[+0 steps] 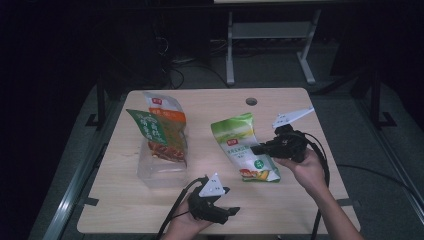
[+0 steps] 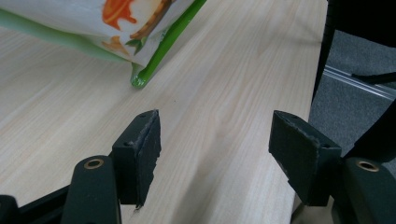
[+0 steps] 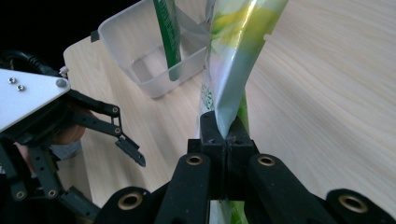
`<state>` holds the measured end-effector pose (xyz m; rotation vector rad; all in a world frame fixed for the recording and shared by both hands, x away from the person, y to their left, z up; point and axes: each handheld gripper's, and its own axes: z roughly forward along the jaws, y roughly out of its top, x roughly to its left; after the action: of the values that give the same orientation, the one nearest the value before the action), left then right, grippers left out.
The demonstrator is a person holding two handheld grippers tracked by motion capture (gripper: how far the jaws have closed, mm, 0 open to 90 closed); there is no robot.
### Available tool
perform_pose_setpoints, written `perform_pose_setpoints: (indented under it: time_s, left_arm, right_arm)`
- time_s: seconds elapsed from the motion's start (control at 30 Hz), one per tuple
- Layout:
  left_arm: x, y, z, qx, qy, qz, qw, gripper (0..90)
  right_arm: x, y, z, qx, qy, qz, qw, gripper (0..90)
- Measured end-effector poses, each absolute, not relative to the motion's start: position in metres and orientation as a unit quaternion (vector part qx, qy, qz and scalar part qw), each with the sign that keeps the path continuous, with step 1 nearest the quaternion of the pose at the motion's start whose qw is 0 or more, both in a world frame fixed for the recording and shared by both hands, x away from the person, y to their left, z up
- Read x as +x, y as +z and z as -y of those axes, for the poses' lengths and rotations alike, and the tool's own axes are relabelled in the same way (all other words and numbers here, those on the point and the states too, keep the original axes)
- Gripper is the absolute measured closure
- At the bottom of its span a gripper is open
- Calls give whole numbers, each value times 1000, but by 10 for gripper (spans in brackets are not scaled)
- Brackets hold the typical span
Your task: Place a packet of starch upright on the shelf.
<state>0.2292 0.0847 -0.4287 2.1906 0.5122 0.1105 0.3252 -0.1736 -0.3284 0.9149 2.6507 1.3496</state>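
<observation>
The right gripper (image 1: 256,149) pinches the edge of a green snack bag (image 1: 245,147) and holds it over the middle of the table (image 1: 300,200). The left gripper (image 1: 231,210) waits wide apart and empty at the near edge. Two bags already stand in the clear tub (image 1: 160,172); this one likely goes there next, which calls for lifting it over the rim.

The left gripper (image 1: 227,200), held in the left hand (image 1: 186,224) at 6 o'clock, points toward 3 o'clock with its 2 jaws spread wide; the right gripper (image 1: 256,149), in the right hand (image 1: 306,170) at 4 o'clock, points toward 9 o'clock, jaws clamped tight together.
</observation>
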Motion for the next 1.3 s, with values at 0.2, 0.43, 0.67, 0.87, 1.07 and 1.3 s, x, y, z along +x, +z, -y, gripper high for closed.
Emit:
perform_pose_setpoints:
  time_s: [0.2,0.43,0.67,0.87,1.07,1.3]
  left_arm:
    - [226,-429,-87,876,45,-205,433,334]
    - [237,-431,-92,864,58,-239,440,294]
    - [259,-431,-89,842,63,-277,459,226]
    - [277,-434,-83,825,26,-298,479,192]
    - [289,-439,-76,805,-19,-305,508,197]
    - [289,-434,-69,806,-12,-286,518,401]
  right_arm:
    - [323,-322,163,277,438,-855,14,891]
    - [319,-323,158,269,439,-857,9,890]
    - [312,-334,165,255,442,-860,6,889]
    - [307,-343,178,251,456,-854,1,888]
    - [303,-348,189,235,469,-851,-3,887]
    - [301,-352,197,234,473,-849,-6,880]
